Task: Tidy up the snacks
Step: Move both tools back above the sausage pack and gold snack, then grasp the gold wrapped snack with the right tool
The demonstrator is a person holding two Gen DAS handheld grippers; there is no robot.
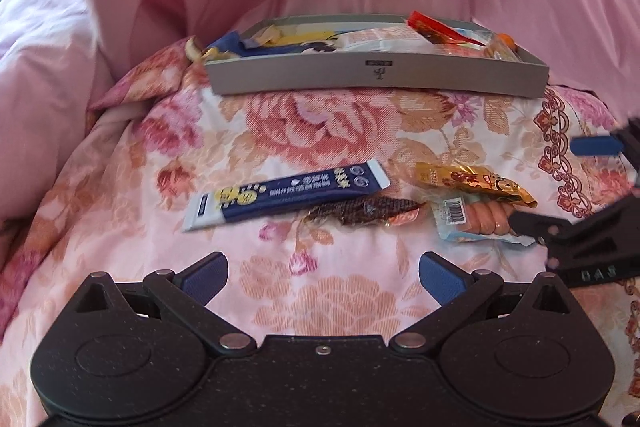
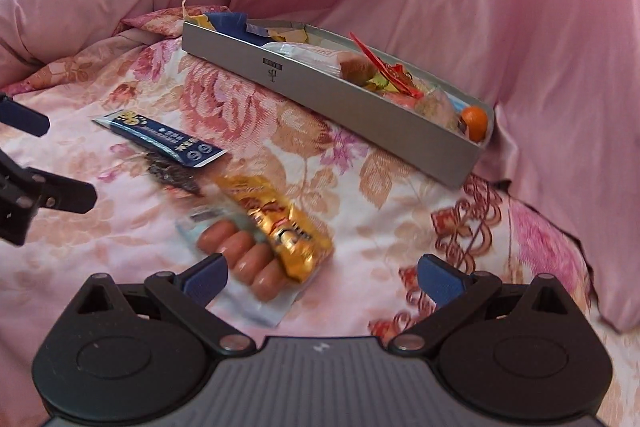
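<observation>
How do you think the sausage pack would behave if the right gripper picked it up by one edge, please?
The sausage pack would probably sag: its thin film looks soft around four plump links. That glossy film may slip between the pads. The gold packet overlapping it would likely be dragged or slide off. The right gripper is open near it.

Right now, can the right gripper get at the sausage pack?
Probably yes. The right gripper is open, with the sausage pack just ahead beside its left finger; only the gold packet overlaps the pack's far edge.
</observation>
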